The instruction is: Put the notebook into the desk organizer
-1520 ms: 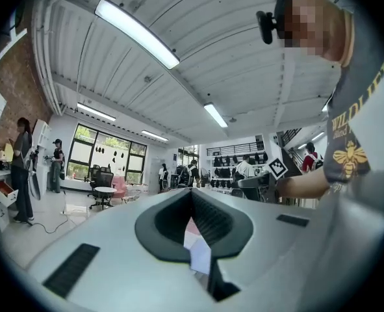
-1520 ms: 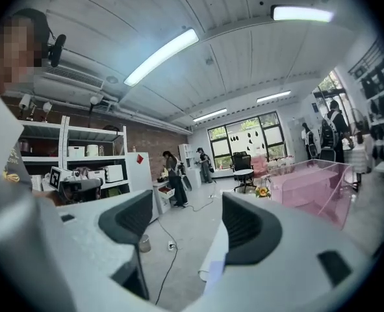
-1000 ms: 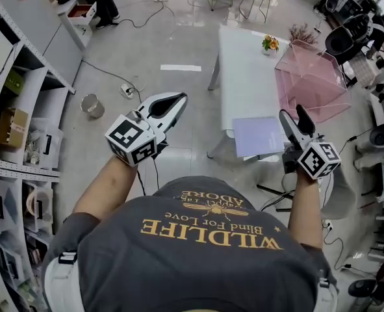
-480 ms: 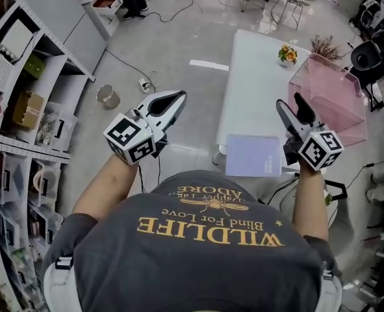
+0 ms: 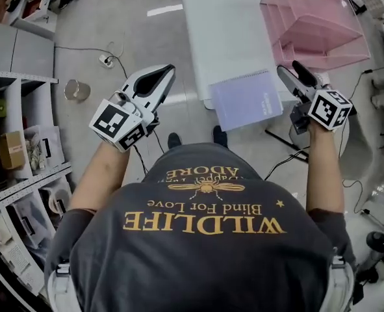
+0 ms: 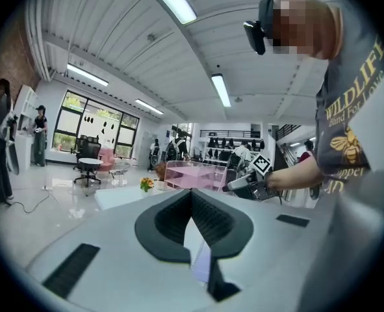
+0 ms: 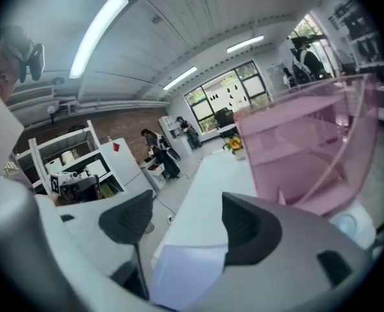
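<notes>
Head view: I judge this to be the approach step, with nothing picked up yet. The notebook (image 5: 247, 99) lies flat on the near end of the white table (image 5: 217, 31), and its near edge seems to overhang the tabletop. It is lilac, matte, thin and rectangular, with a spiral binding along the far edge. The desk organizer (image 5: 315, 18) sits at 1 o'clock from it, made of translucent pink plastic with slanted, tiered trays. My right gripper (image 5: 294, 75) hangs just beside the notebook at 3 o'clock. My left gripper (image 5: 162, 77) is well apart at 9 o'clock, out over the floor.

Left gripper view: the left gripper (image 6: 192, 197) has its ribbed black pads pressed together on nothing. Only a sliver of the notebook (image 6: 201, 265) shows beyond them.

Right gripper view: the right gripper (image 7: 179, 223) is spread wide and empty. The notebook (image 7: 188, 272) is at 6 o'clock, low between the jaws, and the desk organizer (image 7: 308, 148) at 2 o'clock. Next I'd lower the spread jaws over the overhanging edge and pinch it. Thin, limp pages may sag or fan once lifted.
</notes>
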Demonstrator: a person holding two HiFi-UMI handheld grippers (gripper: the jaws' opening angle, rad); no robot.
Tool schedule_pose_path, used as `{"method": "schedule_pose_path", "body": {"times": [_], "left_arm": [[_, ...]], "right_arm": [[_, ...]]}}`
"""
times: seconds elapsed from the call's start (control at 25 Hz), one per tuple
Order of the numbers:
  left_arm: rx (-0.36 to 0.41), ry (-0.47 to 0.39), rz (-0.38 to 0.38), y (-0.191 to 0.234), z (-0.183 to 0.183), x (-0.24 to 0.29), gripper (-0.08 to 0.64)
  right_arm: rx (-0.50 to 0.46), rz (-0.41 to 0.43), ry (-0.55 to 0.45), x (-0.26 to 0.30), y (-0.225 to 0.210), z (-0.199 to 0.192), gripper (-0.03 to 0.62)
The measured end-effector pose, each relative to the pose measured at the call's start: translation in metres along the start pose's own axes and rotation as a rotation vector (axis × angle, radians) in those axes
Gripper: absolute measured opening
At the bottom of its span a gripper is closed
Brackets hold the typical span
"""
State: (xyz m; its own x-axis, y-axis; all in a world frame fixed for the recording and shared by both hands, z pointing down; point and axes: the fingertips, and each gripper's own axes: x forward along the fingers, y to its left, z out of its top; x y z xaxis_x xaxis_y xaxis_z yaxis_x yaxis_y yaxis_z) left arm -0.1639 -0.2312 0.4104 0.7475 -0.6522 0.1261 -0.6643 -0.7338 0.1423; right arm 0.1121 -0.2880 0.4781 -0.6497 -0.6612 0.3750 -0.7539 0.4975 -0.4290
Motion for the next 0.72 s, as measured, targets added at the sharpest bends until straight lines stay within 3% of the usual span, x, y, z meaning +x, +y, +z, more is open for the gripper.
{"method": "schedule_pose_path", "body": {"times": [0.2, 0.32, 0.56, 0.72], "left_arm": [[-0.057, 0.043, -0.102, -0.014, -0.029, 0.043, 0.000], [-0.059, 0.076, -0.144, -0.024, -0.038, 0.064, 0.000], [-0.060, 0.123, -0.170, -0.031, -0.051, 0.086, 0.000], [-0.058, 0.144, -0.172, -0.035, -0.057, 0.086, 0.000]], "right_arm": [[0.140, -0.182, 0.162, -0.032, -0.079, -0.089, 0.319], [0.245, -0.223, 0.273, -0.044, -0.111, -0.143, 0.319], [0.406, -0.166, 0.470, -0.029, -0.140, -0.229, 0.319], [0.537, -0.095, 0.515, -0.017, -0.140, -0.259, 0.319]]}}
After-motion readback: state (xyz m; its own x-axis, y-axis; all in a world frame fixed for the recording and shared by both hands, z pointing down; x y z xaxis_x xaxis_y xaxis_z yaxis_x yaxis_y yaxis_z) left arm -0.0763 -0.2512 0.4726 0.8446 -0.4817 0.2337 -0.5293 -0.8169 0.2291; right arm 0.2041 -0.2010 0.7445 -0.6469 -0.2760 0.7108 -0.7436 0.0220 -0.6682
